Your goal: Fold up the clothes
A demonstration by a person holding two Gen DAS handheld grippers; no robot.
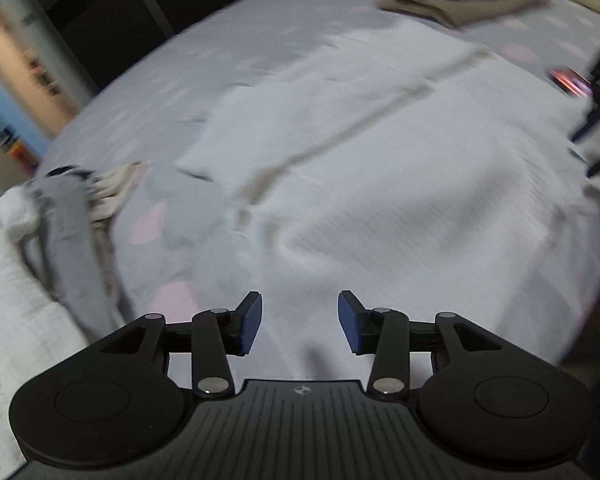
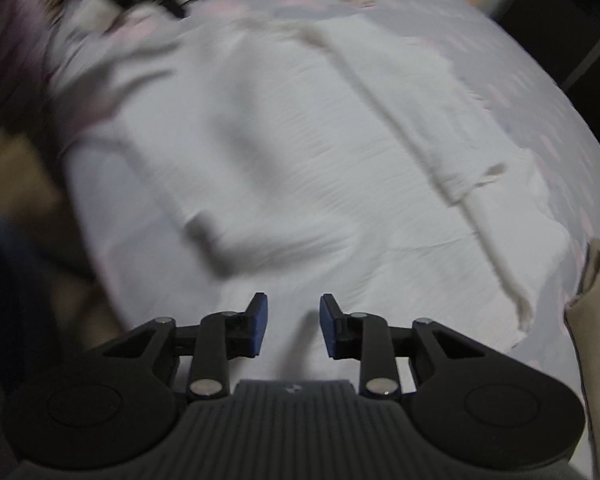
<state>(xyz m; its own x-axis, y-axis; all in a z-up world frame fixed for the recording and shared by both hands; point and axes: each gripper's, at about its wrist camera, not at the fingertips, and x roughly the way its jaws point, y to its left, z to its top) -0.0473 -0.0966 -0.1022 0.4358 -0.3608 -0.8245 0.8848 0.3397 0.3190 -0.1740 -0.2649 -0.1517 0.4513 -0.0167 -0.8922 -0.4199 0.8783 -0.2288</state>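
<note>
I hover both spread hand-held grippers, left point(image 1: 300, 322) and right point(image 2: 293, 326), empty over the white garment point(image 1: 380, 184); I'd pinch its near hem evenly

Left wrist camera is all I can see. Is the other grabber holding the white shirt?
Observer: No. The right gripper has its jaws open with nothing between them, above the white garment.
Operator: Is there anything on its right side?
Observer: Yes, a folded beige garment with a dark print lies at the right edge of its view.
Operator: And on its left?
Observer: Something purple, too blurred to name.
</note>
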